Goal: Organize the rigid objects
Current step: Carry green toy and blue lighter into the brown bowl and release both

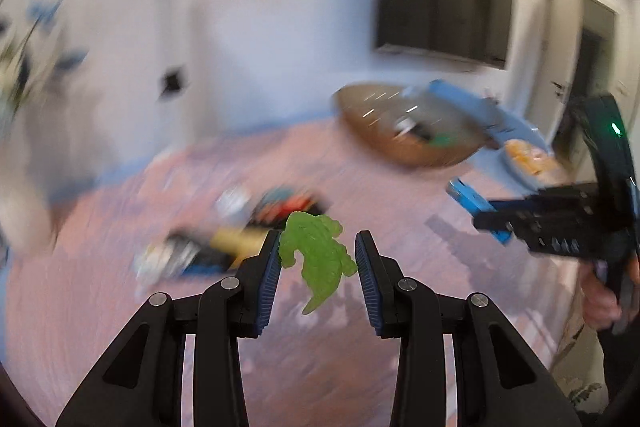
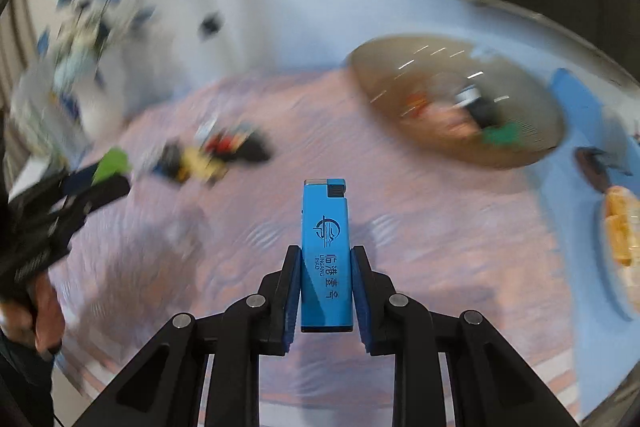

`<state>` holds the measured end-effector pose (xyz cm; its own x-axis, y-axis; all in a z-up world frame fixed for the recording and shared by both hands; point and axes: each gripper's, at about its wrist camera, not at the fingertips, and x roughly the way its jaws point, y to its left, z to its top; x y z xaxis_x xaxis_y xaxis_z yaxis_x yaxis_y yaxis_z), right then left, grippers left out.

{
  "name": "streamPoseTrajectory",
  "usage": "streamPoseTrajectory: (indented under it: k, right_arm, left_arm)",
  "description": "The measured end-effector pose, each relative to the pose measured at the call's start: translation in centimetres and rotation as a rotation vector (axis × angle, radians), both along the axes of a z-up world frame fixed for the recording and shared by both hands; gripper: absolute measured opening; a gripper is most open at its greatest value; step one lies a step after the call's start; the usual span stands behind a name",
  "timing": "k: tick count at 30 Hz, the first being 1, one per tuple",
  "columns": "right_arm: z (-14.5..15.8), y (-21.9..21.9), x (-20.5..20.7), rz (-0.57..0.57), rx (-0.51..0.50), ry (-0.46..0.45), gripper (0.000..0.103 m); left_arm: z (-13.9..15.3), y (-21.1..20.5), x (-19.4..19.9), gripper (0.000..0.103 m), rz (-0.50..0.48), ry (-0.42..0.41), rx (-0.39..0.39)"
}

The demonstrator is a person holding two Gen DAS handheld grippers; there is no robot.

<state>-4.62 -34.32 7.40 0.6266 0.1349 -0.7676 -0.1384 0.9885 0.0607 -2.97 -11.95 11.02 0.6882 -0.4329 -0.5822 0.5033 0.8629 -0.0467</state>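
Note:
My left gripper (image 1: 318,241) is shut on a translucent green toy figure (image 1: 320,259), held off the table between both blue pads. The right gripper (image 2: 325,251) is shut on a blue lighter (image 2: 326,251) that stands upright between its pads, cap end away from me. Both hang above a pink patterned tablecloth (image 2: 440,227). In the left wrist view the right gripper (image 1: 476,205) comes in from the right with the lighter (image 1: 466,197). The right wrist view shows the left gripper (image 2: 100,179) at the left edge with the green toy (image 2: 114,161). Both views are blurred by motion.
A wide brown bowl (image 2: 380,67) (image 1: 352,103) holding small items sits at the back right. A heap of small mixed objects (image 2: 216,151) (image 1: 240,231) lies on the cloth's left middle. A plate of orange food (image 2: 620,227) is at the right edge. A hand (image 2: 44,311) grips the left tool.

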Motion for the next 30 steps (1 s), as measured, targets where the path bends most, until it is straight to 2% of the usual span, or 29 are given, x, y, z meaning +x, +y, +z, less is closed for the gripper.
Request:
streamPoseTrajectory:
  k: [3,7,11,14,17,21,24,25,26,27,28,29,30]
  right_arm:
    - [3.4,-3.6,0.2,-0.050,0.032,-0.067,0.024]
    - [8.0,-8.0,1.6,-0.138,0.057,-0.130,0.024]
    - [10.8,-11.0,4.3,-0.244,0.080,-0.165,0.024]
    - [10.1,-12.8,6.8,-0.312,0.124,-0.114,0.024]
    - [8.3,-13.1,8.9,-0.322,0.125,-0.052,0.024]
    - [5.5,-12.8,10.8,-0.301,0.118,0.018,0.023]
    - [4.5,-12.8,11.5,-0.309,0.107,0.051,0.023]
    - [4.3,-12.8,11.8,-0.319,0.095,0.055,0.023]
    - [4.1,-12.9,12.0,-0.334,0.079,0.054,0.024]
    - [4.1,-13.0,12.1,-0.344,0.063,0.050,0.032]
    - [4.1,-13.2,12.3,-0.349,0.056,0.052,0.040]
    - [4.1,-13.3,12.2,-0.358,0.048,0.057,0.058]
    - [4.3,-13.5,11.7,-0.372,0.037,0.043,0.061]
  left_arm:
    - [2.5,-3.6,0.6,0.034,-0.062,-0.049,0.010]
    - [5.9,-8.8,2.8,0.034,-0.131,-0.093,-0.036]
    - [6.1,-12.5,6.3,0.034,-0.109,-0.038,-0.110]
    - [4.3,-14.0,9.4,0.034,-0.078,0.068,-0.185]
    - [1.5,-14.7,11.9,0.034,-0.036,0.156,-0.230]
    - [-1.3,-16.1,13.1,0.034,-0.031,0.202,-0.208]
    - [-1.6,-16.8,14.0,0.035,-0.032,0.220,-0.225]
    - [-1.6,-17.2,14.2,0.039,-0.031,0.221,-0.216]
    - [-1.5,-17.6,14.3,0.052,-0.037,0.226,-0.200]
    - [-1.4,-18.0,14.5,0.058,-0.038,0.234,-0.176]
    - [-1.2,-18.1,14.3,0.071,-0.023,0.227,-0.147]
    - [-0.9,-17.7,14.0,0.072,-0.015,0.212,-0.138]
    - [-0.6,-17.1,13.5,0.072,-0.006,0.189,-0.132]
